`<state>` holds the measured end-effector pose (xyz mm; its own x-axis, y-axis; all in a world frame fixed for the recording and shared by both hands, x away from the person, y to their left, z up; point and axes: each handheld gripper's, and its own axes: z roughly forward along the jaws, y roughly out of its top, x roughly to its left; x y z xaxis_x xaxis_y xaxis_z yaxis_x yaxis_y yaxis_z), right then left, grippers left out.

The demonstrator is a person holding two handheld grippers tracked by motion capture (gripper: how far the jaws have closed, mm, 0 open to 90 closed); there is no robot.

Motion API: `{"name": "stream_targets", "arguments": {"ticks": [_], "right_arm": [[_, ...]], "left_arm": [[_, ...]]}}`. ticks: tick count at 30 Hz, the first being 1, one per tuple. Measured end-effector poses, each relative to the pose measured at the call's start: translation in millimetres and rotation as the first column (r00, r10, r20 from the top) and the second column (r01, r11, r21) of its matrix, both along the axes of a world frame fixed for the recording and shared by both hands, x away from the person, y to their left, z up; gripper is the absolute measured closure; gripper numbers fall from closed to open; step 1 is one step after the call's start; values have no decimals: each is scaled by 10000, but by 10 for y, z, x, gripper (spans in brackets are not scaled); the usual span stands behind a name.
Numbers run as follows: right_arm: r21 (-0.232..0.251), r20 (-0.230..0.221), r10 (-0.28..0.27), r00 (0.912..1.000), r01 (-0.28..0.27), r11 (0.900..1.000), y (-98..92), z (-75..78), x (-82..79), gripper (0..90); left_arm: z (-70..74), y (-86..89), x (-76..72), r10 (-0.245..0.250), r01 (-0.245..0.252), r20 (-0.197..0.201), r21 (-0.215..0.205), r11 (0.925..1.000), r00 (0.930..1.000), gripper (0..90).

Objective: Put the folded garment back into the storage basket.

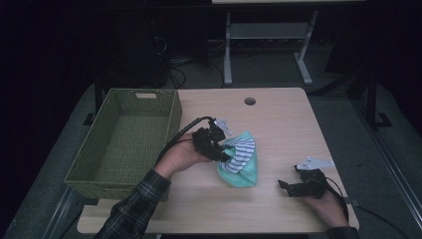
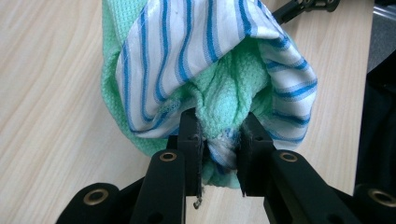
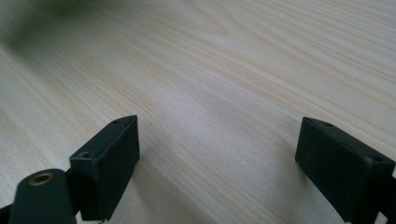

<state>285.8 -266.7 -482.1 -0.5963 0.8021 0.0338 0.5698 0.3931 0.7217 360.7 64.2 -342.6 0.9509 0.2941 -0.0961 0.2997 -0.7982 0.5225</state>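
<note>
Left gripper (image 2: 219, 154) pinching a bunched cloth (image 1: 241, 158), mid-frame on the table (image 1: 278, 119)

No brand, label or lettering readable anywhere. Cloth is mint green with a blue-and-white striped layer, just right of the green woven basket (image 1: 124, 139). Right gripper (image 1: 291, 188), lower right of the high view, has jaws spread wide with nothing between them.

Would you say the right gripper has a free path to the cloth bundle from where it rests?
Probably yes: the right gripper is open, and only bare table lies between it and the cloth bundle, held by the left gripper.
</note>
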Motion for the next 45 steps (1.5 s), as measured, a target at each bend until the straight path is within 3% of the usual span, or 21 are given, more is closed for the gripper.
{"name": "stream_targets", "arguments": {"ticks": [13,24,32,45], "right_arm": [[-13,20,-9,10000,9,10000,-3,-1,1,134],[-13,15,-20,10000,20,10000,-3,-1,2,134],[-7,8,-45,10000,45,10000,-3,-1,1,134],[-3,38,-70,10000,70,10000,-4,-2,4,134]], "left_arm": [[230,185,7,342,-335,232,-304,9990,9991,737],[450,439,33,668,-654,513,-285,9975,9964,737],[567,700,58,1128,-1102,617,-441,9929,9917,737],[727,1115,50,2063,-2007,727,-772,9766,9758,737]]}}
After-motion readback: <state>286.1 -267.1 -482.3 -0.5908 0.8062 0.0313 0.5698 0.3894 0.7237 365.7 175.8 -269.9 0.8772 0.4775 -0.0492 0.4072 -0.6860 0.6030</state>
